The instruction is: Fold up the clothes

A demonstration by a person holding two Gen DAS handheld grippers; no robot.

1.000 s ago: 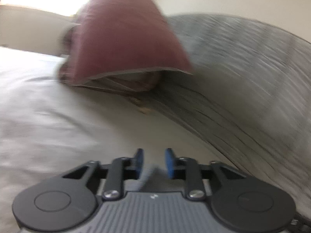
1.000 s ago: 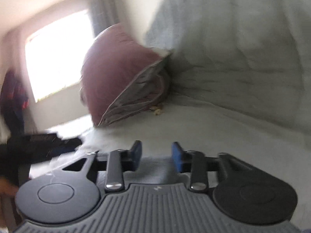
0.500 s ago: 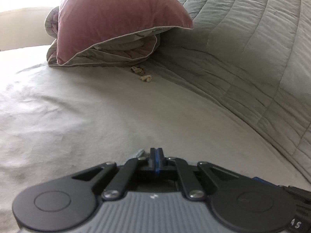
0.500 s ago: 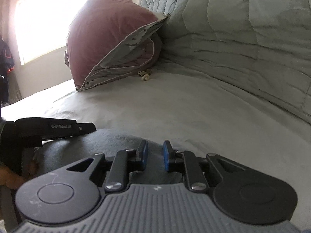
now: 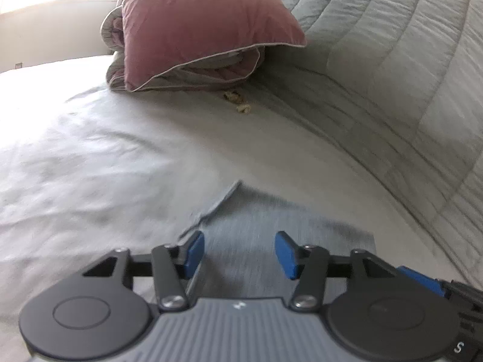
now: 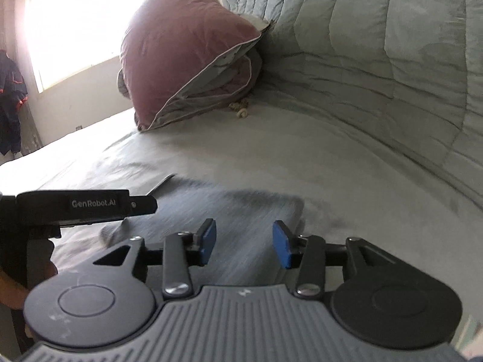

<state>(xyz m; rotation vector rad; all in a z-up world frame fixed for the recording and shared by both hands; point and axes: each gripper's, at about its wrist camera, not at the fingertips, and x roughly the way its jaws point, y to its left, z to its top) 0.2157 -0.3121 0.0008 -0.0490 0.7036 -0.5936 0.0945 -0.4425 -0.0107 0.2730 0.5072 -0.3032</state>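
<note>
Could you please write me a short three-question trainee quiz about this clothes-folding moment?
1. True or false: both grippers are shut on the grey garment.
2. What lies against the quilt, behind the garment? A) maroon pillow B) basket C) book
3. Fill in: the garment lies flat on the ____.

Key: 1. False: the left gripper and right gripper are open. 2. A, the maroon pillow. 3. Bed.

Both wrist cameras sit low and close over the bed [image 5: 90, 150], looking forward across it toward the maroon pillow [image 5: 196, 21] and quilted grey cover [image 6: 377, 60]; both views share these, and the right view catches the left claw's body at its left edge.
</note>
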